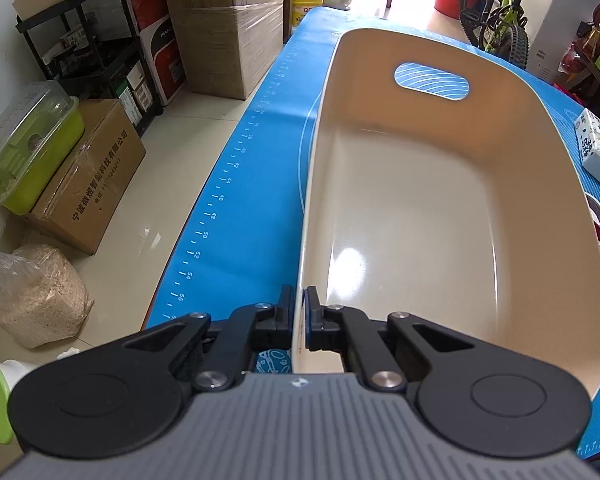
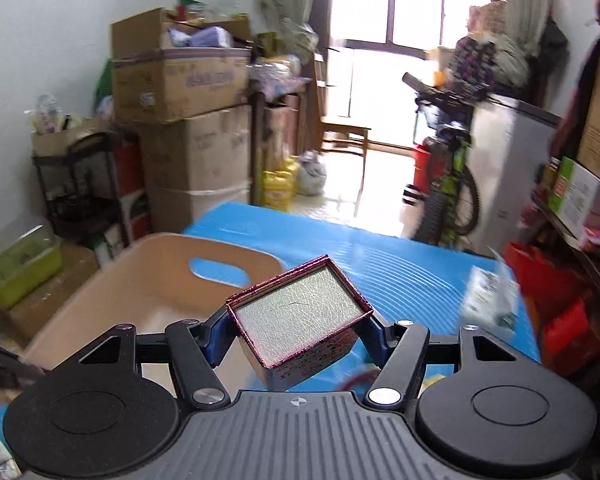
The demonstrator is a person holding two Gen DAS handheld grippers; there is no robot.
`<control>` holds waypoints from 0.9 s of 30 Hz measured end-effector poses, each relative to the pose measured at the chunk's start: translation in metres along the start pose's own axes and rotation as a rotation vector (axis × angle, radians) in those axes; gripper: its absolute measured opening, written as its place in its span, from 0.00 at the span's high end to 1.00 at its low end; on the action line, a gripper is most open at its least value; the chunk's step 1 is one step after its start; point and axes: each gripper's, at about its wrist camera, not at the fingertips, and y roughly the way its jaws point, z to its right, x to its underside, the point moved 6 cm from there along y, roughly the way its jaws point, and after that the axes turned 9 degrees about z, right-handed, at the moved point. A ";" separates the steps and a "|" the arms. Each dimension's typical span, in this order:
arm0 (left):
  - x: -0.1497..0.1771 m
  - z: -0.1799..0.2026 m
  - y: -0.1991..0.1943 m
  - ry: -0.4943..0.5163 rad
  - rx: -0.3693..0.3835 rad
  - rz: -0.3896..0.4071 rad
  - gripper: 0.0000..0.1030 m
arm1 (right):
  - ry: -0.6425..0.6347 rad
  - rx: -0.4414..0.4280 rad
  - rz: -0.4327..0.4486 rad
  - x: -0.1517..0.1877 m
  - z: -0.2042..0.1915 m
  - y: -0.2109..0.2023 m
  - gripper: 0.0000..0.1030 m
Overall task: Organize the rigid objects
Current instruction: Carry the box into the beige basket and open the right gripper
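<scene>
Here the left tongs (image 1: pixel 299 312) are clamped on the near wall of a beige bin (image 1: pixel 440 216), one finger outside the rim and the other inside, the thin plastic pinched between the pads. The bin sits on a blue mat (image 1: pixel 236 184) that covers the surface, close to the surface's left edge, with its oval handle cutout (image 1: pixel 431 81) in the far wall. Nothing shows inside the bin in the left wrist view. A white tissue pack (image 1: pixel 596 148) lies on the mat beside the bin's right side, toward the surface's right edge.

The right tongs (image 2: pixel 298 330) are closed on a small open box (image 2: pixel 300 320) with a dark red glittery outside and a pale silvery lining. The box is held tilted, its open face turned up toward the camera, and it hangs above the mat just to the right of the bin (image 2: pixel 140 280). The right wrist view is blurred, so small things under the box on the mat cannot be made out.
</scene>
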 end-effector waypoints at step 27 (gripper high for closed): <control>-0.001 0.000 -0.001 0.003 -0.002 0.004 0.94 | -0.246 -0.157 -0.381 0.077 -0.117 0.082 0.32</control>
